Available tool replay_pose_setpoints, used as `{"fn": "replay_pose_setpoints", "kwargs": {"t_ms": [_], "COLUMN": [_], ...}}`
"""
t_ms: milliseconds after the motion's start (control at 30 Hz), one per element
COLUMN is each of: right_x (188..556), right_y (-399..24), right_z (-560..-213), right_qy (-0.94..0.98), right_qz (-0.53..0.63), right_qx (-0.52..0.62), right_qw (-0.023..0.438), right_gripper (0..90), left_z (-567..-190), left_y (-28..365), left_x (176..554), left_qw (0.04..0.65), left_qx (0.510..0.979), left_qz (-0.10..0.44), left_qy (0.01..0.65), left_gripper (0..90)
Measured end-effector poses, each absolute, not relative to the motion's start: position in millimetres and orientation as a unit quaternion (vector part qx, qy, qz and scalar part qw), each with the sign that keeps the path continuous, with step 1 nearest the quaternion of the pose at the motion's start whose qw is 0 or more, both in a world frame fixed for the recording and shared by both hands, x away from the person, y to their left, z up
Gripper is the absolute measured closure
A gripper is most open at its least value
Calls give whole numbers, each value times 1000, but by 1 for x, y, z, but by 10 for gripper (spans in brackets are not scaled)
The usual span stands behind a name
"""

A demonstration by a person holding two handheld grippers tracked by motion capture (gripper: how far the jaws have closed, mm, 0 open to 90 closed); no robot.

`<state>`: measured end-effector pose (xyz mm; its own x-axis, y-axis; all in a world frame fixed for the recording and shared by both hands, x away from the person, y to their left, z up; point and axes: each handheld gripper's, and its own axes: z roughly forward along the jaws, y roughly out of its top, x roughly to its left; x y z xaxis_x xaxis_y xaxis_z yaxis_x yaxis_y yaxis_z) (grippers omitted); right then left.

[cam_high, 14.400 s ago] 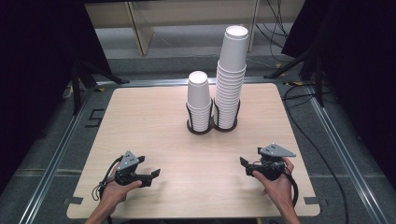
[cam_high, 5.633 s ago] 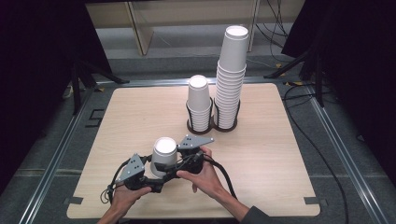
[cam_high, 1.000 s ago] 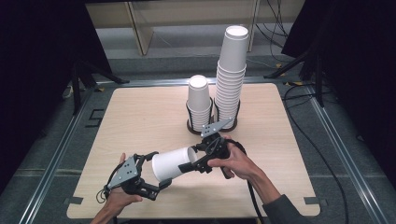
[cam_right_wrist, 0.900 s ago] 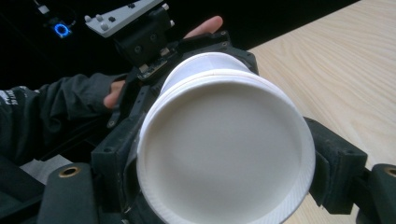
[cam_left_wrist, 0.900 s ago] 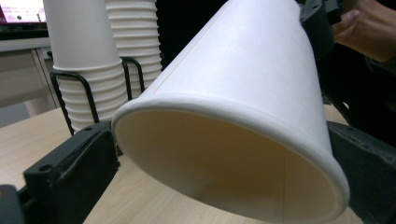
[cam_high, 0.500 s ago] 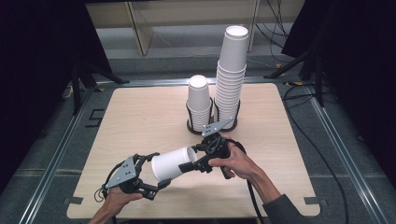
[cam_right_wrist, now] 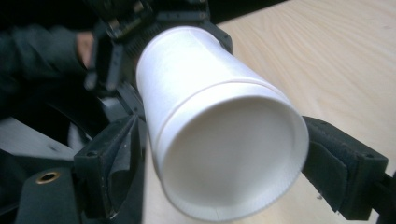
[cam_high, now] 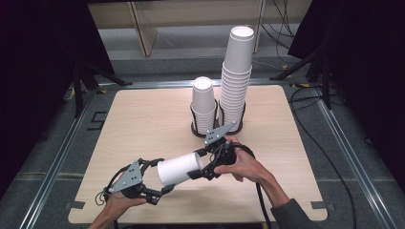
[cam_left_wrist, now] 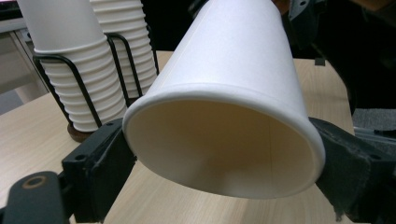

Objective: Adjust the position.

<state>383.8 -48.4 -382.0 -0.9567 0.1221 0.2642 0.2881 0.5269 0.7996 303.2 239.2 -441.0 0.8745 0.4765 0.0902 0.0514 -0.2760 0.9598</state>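
My left gripper [cam_high: 165,187] has just been closing its jaws, and they now press on either side of the wide open rim of the white paper cup [cam_high: 177,168], which lies on its side in the air just above the table [cam_high: 143,124], mouth toward me. In the left gripper view the rim sits pinched between the two black pads [cam_left_wrist: 100,168], with the cup's inside facing the camera. My right gripper [cam_high: 199,168] clamps the narrow bottom end of the same cup, a pad [cam_right_wrist: 345,165] on each side of the base in the right gripper view. So the cup spans the gap between my two hands, near the table's front edge. Farther back stands a black wire holder [cam_high: 197,130] with a short cup stack [cam_high: 203,102] and a tall cup stack [cam_high: 236,71].
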Motion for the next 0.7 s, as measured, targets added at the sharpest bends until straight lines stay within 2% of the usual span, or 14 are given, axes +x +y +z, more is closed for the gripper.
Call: {"fn": "replay_pose_setpoints", "kwargs": {"t_ms": [133,267,500,700], "right_x": [377,367,354,350], "right_y": [-46,-40,-26,-15], "right_z": [-374,-369,-371,-381], "right_qy": [-896,-918,-939,-952], "right_qz": [-433,-390,-337,-300], "right_qx": [-92,-74,-30,9], "right_qw": [19,-24,-59,-68], "right_gripper": [168,171,180,179], "left_z": [-442,-443,-439,-437], "left_y": [235,231,228,225], "left_x": [303,303,300,298], "left_qw": [563,537,502,505], "left_qx": [787,807,830,833], "left_qz": [180,173,163,156], "left_qy": [174,175,178,165], "left_gripper": [121,120,121,120]}}
